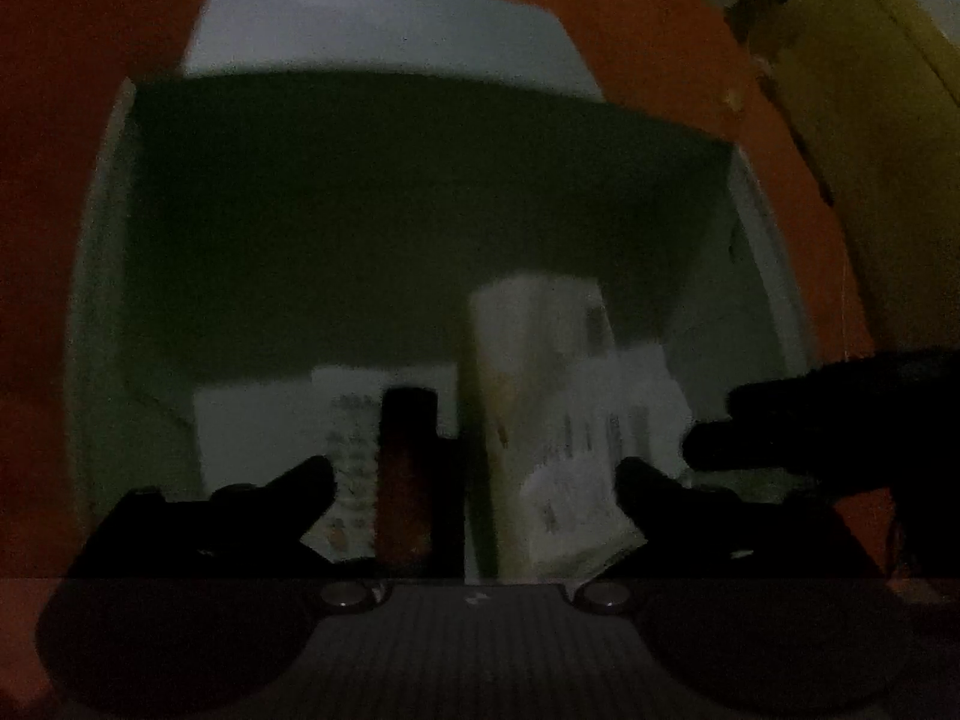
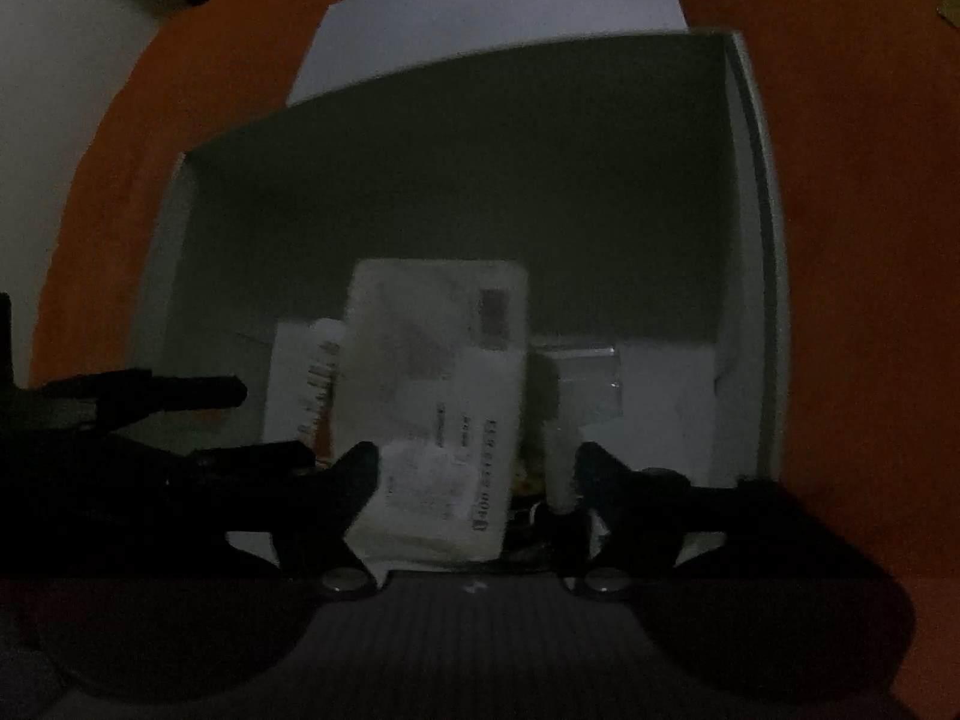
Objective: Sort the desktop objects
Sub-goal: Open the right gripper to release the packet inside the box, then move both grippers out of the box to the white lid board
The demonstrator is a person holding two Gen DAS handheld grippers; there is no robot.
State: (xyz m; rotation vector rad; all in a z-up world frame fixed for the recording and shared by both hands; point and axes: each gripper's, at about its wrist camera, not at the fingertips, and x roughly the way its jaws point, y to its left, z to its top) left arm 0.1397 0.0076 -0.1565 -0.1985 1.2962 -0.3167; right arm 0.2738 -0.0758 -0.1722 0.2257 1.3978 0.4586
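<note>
The orange bench [image 1: 54,240] fills the edges of both wrist views, and on it stands a large open box [image 1: 420,192] with pale walls and a dark inside, taking up the middle of each frame. It looks like thin card: light, easily dented, best moved by a wall near a corner, not by the floppy rim.

Lower centre in the left wrist view, a white paper packet [image 1: 540,408] leans upright inside the box, printed on its face; the same packet [image 2: 438,396] stands at centre in the right wrist view. I judge it light and soft, likely to buckle or slide between pads, so a hold across its stiffer folded edge would be safer than one on the flat face.

Left of it in the left view is a dark, upright bottle-like thing [image 1: 405,474], with brownish sides. It seems rigid and perhaps smooth; a grip around its body, low down, would suit it. In the right view a slim pale tube [image 2: 324,378] stands at the packet's left edge; small and light, it could roll if tipped.

The left gripper [image 1: 474,480] has its jaws spread wide, with the packet and bottle seen between them but not pressed. The right gripper [image 2: 477,474] is likewise spread apart, gripping nothing. In the dim, blurred frames, finer detail is lost.
</note>
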